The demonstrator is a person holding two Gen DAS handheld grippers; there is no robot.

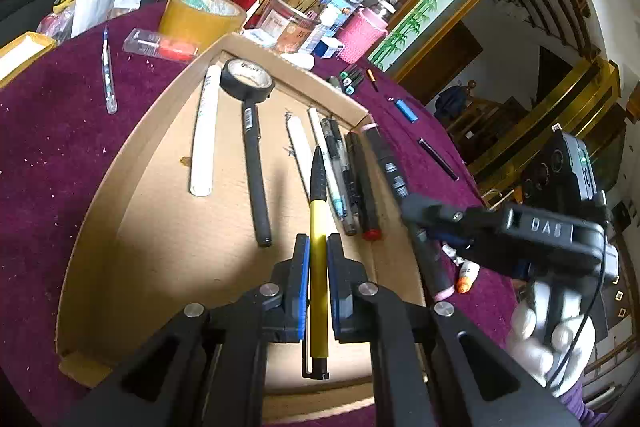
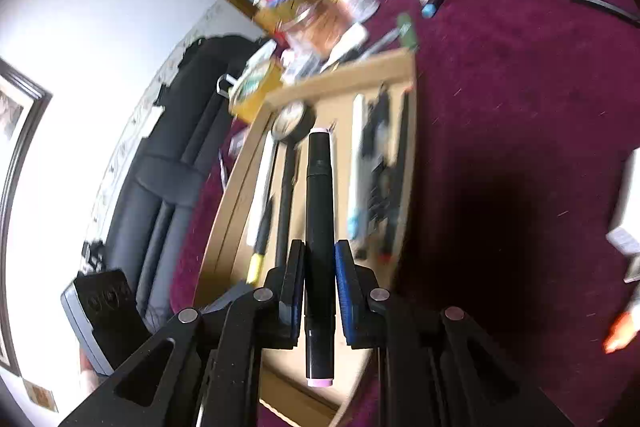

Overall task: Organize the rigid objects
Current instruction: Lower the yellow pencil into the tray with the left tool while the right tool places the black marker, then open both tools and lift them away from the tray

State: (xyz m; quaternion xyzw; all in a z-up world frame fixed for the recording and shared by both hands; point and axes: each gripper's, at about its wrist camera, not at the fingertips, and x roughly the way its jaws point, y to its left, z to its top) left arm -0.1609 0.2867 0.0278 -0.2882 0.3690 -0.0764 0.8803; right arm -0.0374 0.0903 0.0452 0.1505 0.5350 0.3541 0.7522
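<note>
A shallow cardboard tray [image 1: 132, 187] lies on the purple cloth and holds several pens, markers and a roll of black tape [image 1: 247, 79]. My left gripper [image 1: 318, 247] is shut on a yellow pen with a black tip [image 1: 319, 227], held over the tray's near half. My right gripper [image 2: 320, 255] is shut on a black marker with pink ends [image 2: 319, 211], held over the tray's [image 2: 406, 155] right part. The right gripper also shows in the left wrist view [image 1: 424, 211], above the tray's right edge.
Loose on the cloth: a clear pen [image 1: 108, 75], a blue lighter [image 1: 406, 109], a black pen [image 1: 438, 153], green-capped markers [image 1: 352, 77] and an orange-tipped tube [image 1: 466, 275]. A brown tape roll [image 1: 200, 13], a pink holder [image 1: 362, 33] and boxes crowd the far side.
</note>
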